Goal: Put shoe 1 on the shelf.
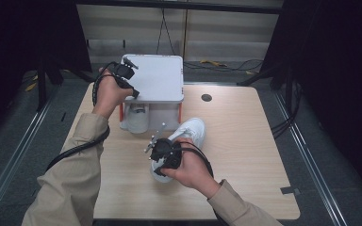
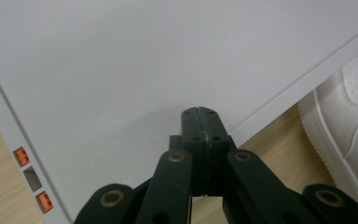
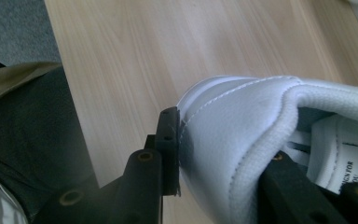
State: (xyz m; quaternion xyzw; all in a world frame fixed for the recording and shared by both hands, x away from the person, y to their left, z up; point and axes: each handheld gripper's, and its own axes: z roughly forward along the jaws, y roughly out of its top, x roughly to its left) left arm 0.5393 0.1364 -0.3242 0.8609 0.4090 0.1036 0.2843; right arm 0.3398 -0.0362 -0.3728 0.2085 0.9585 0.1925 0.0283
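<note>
A white sneaker (image 1: 191,129) lies on the wooden table, toe toward the far side. My right gripper (image 1: 162,164) is shut on its heel. In the right gripper view one jaw presses the outside of the sneaker's heel (image 3: 242,107) and the other sits inside the collar, so the right gripper (image 3: 223,149) pinches the heel wall. A small white shelf (image 1: 158,77) with orange legs stands at the back left. My left gripper (image 1: 133,92) is shut, with nothing in it, and its tips (image 2: 199,112) rest on the shelf top (image 2: 121,70). The same sneaker (image 2: 349,121) lies beyond the shelf edge.
A second white sneaker (image 1: 136,117) sits under the shelf, between its legs. The table (image 1: 245,155) has a round cable hole (image 1: 206,98) near its far edge. Dark curtains and cables flank the table on both sides.
</note>
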